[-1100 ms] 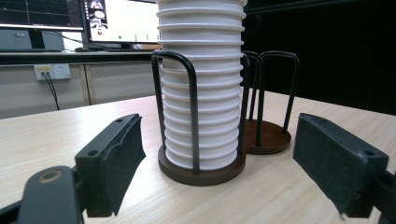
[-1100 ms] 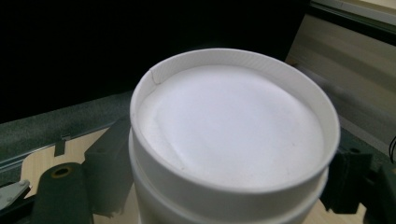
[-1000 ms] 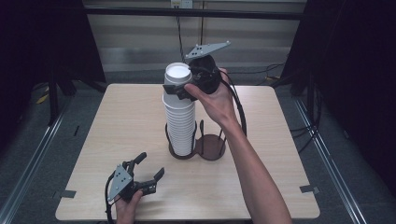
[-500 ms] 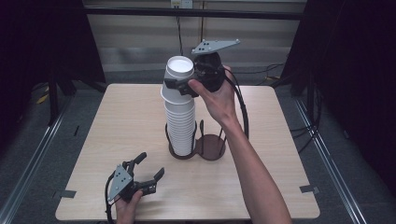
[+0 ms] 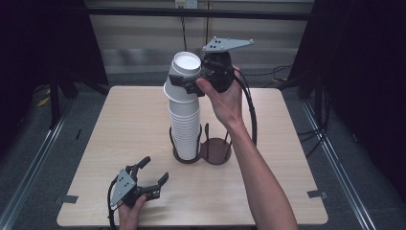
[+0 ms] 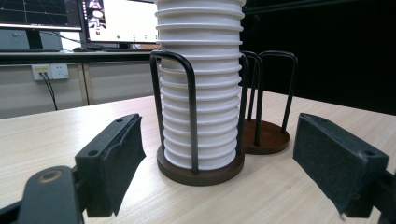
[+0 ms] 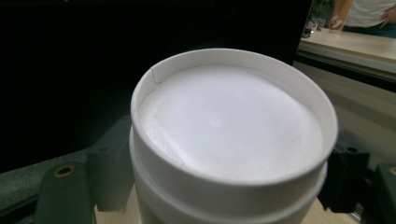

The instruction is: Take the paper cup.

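Cup stack (image 5: pixel 185 125) amid open table (image 5: pixel 119 124)

Tall stack of white paper cups (image 6: pixel 201 88) cut off at top frame edge in left gripper view. Upturned white paper cup (image 7: pixel 229 154) runs off bottom edge in right gripper view, hiding both jaw pads behind it.
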{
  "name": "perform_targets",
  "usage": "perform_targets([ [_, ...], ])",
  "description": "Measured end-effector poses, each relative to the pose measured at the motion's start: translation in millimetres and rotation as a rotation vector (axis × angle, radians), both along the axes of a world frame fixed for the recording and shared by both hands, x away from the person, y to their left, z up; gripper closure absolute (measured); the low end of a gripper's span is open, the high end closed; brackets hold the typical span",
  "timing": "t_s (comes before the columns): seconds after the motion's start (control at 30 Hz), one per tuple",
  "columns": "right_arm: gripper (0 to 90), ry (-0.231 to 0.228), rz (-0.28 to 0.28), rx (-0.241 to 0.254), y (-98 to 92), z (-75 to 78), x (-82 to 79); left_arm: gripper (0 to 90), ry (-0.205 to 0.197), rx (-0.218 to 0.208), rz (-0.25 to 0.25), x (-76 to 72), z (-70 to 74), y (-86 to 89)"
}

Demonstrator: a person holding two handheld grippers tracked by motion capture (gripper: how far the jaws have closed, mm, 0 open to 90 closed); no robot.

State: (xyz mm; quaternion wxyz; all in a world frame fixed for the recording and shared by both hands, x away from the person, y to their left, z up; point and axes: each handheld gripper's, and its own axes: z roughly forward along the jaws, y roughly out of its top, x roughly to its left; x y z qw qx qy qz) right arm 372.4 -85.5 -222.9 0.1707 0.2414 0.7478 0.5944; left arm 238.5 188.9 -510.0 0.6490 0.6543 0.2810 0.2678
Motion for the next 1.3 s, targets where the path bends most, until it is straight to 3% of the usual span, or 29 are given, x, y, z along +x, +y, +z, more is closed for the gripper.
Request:
perform_targets([
  [0.77, 21.3, -0.054, -0.012, 0.100, -6.4, 11.1, -8.7, 16.0, -0.004, 0.006, 0.002, 0.1, 0.1, 0.5],
  [1.3, 21.4, -0.072, -0.024, 0.142, -23.3, 16.2, -18.2, 15.9, 0.000, 0.000, -0.001, 0.0, 0.0, 0.0],
])
